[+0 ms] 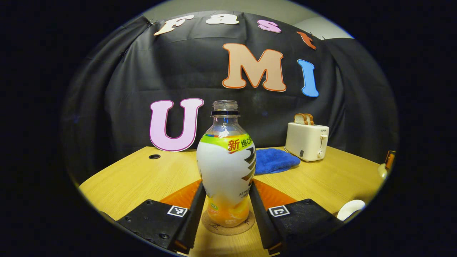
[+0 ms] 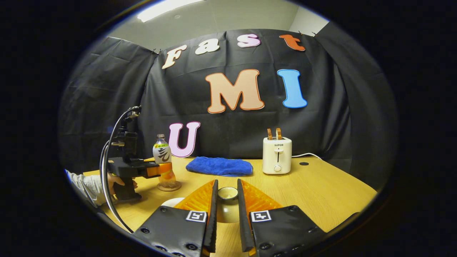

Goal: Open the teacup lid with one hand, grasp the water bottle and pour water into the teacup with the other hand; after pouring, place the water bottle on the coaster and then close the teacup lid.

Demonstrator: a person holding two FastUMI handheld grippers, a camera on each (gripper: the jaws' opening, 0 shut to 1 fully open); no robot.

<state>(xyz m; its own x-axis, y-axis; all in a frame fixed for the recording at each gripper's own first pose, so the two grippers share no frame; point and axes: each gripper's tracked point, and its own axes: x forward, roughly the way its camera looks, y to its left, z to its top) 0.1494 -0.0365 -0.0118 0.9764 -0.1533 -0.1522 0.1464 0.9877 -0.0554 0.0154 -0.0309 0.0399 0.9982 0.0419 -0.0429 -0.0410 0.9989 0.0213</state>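
Presently catalogued: clear plastic water bottle with white-and-orange label (image 1: 226,167), uncapped, standing upright on a round cork coaster (image 1: 228,225), long axis vertical, mouth toward twelve o'clock. The left gripper (image 1: 227,217) brackets it low, jaws apart, contact not discernible. The right gripper (image 2: 226,223) is closed on the knob of a pale ceramic teacup lid (image 2: 227,193). Step judged: bottle set down; release and lid replacement remain. At two o'clock of the bottle, a blue towel (image 1: 275,160) and cream toaster (image 1: 307,141).
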